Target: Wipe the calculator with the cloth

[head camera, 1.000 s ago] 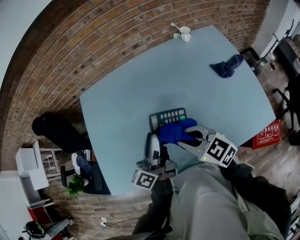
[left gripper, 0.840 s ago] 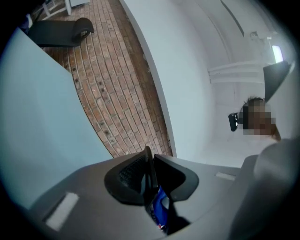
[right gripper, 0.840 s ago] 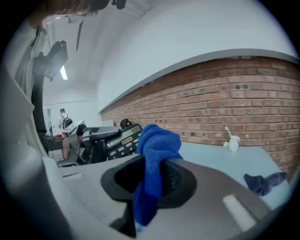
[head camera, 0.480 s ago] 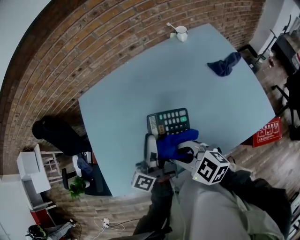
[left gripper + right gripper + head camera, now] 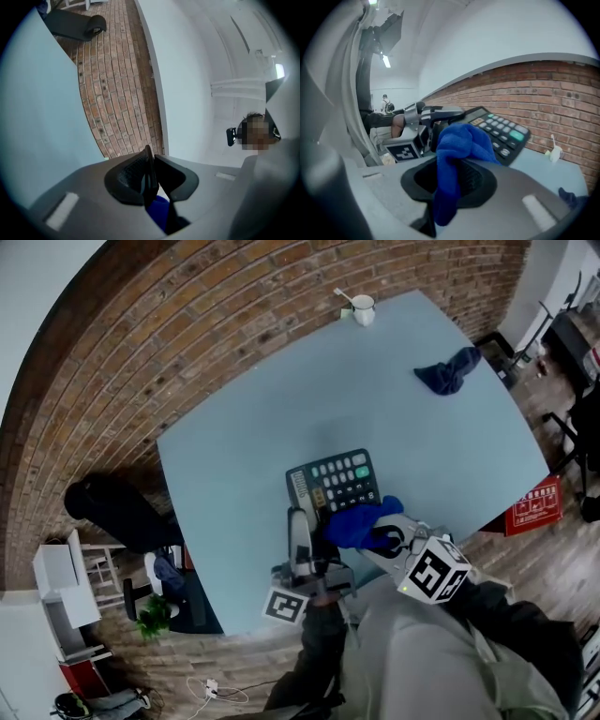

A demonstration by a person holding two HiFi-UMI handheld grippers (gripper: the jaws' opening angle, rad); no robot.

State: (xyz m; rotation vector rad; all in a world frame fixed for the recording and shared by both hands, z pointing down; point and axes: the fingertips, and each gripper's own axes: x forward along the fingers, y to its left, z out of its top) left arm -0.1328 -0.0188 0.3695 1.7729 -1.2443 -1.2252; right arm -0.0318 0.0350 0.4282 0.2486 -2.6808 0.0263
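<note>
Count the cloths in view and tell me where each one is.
2. A bright blue cloth is pinched in the right claw, against the dark grey calculator. A crumpled dark blue cloth lies near the pale blue table's far right edge. None seems hidden.

The right tool (image 5: 452, 180) has its jaws clamped on a bunched bright-blue fabric cloth (image 5: 459, 140) that bulges above them. Right behind it is a dark flat plastic calculator (image 5: 501, 131) with grey keys. The left tool (image 5: 436, 115) meets the calculator's left end above the pale blue bench (image 5: 543, 173).

Head view looks steeply down, sharing the calculator (image 5: 335, 482) with right gripper view.
</note>
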